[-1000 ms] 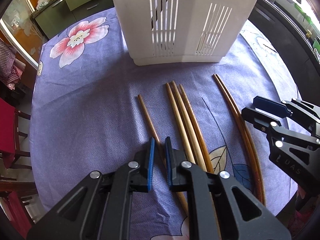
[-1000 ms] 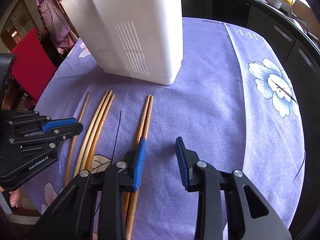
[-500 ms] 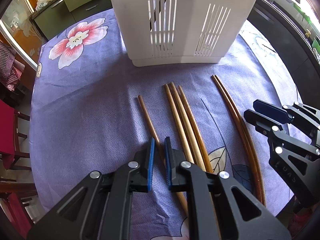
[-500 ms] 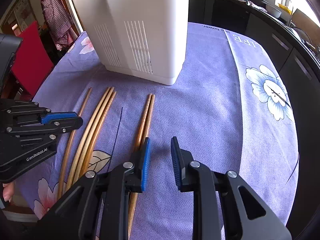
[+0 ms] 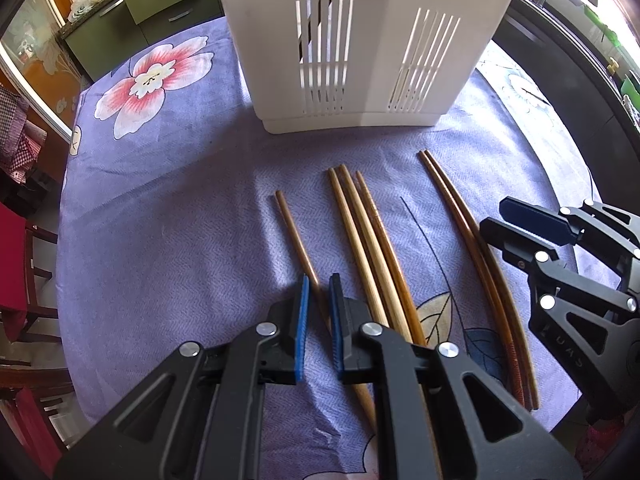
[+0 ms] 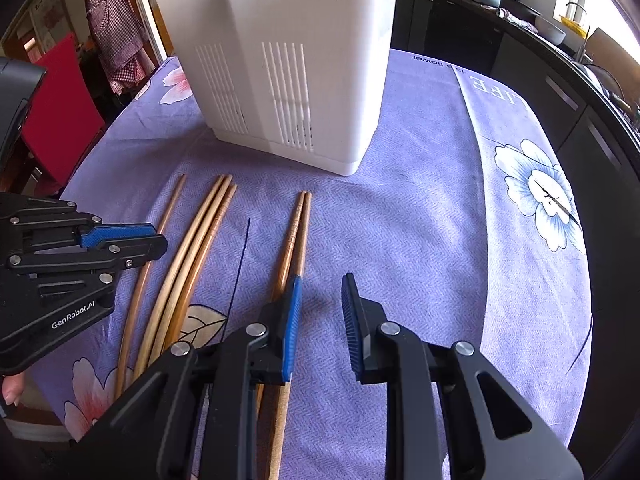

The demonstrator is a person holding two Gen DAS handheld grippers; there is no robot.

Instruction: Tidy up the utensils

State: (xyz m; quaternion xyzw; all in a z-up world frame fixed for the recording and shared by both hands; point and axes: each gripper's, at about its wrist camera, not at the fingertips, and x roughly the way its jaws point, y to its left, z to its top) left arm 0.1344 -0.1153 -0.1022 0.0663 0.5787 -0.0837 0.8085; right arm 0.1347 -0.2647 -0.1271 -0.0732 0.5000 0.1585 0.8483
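White slotted utensil holder (image 5: 360, 40) upright on purple floral worktop cloth (image 5: 160, 220); contents not visible. Six chopsticks flat before it: single chopstick (image 5: 296, 240), group of three (image 5: 368, 240), pair (image 5: 468, 240). Left claw (image 5: 319, 312) narrow, pads straddling single chopstick. Right claw (image 6: 320, 320) has just narrowed, gap empty, pair just left. Right view alone shows blue flower (image 6: 544, 192).

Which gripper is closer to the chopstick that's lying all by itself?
Left. The left gripper has the lone chopstick running between its nearly shut blue pads. The right gripper is off to the side, beyond the group of three, by the chopstick pair.
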